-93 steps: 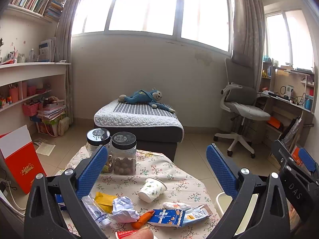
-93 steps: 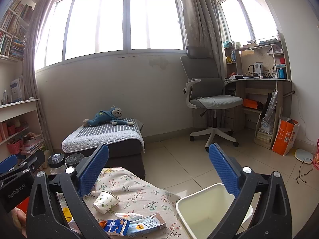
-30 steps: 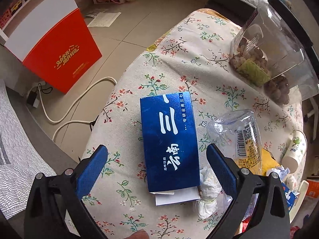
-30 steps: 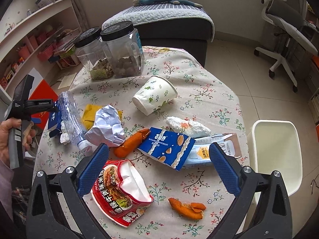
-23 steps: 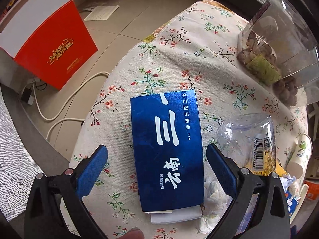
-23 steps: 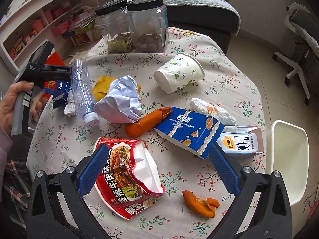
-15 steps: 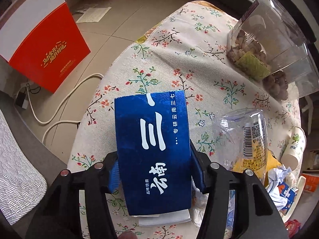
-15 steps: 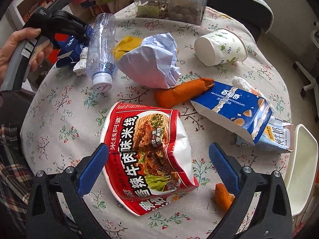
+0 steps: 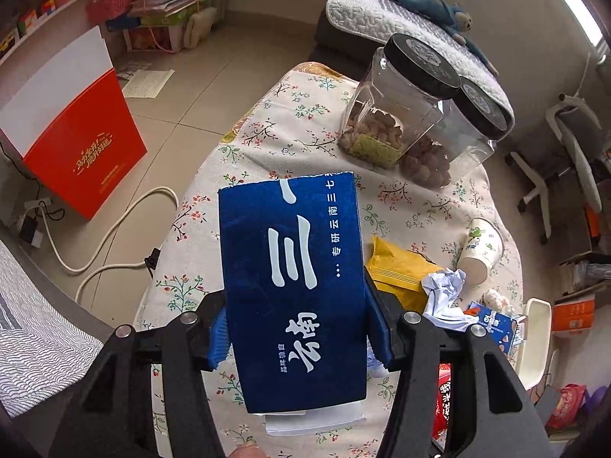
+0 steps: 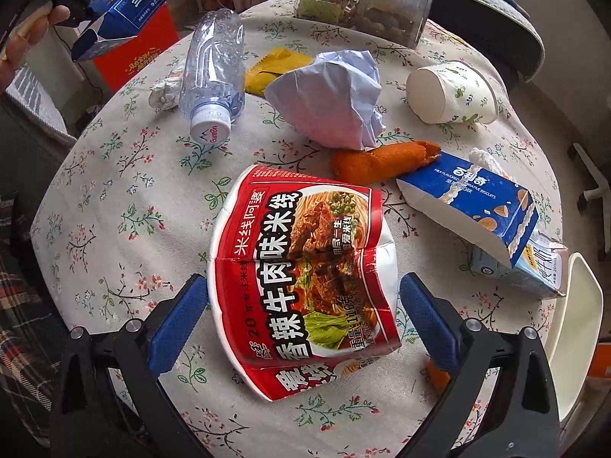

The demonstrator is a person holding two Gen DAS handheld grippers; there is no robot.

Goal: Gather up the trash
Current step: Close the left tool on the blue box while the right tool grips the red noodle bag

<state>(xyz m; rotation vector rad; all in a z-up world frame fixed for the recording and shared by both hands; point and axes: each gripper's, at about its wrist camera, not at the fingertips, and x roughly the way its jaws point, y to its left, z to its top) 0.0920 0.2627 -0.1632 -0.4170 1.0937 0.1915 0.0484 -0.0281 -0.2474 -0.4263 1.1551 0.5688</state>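
A: How far along is the clearing?

B: Barely begun, I'd judge. The left gripper (image 9: 298,328) is clamped on a blue box (image 9: 292,282), lifted clear of the table (image 10: 114,198). The white bin (image 10: 576,328) at the right edge shows nothing inside, though only part of it is in view.

A: And the right gripper (image 10: 301,305)?

B: Its jaws stand apart, one on each side of the red noodle bag (image 10: 301,267), close against it but not yet squeezing. That looks like the next pick.

A: What's left, counted?

B: One plastic bottle (image 10: 214,72), one yellow packet (image 10: 273,66), one crumpled paper (image 10: 332,95), one paper cup (image 10: 450,91), one biscuit box (image 10: 473,206), one milk carton (image 10: 534,267) near the bin, and two orange scraps, the larger (image 10: 378,160) by the biscuit box. There are also small white wads, perhaps two. The two jars (image 9: 401,103) at the far side look like keepers.
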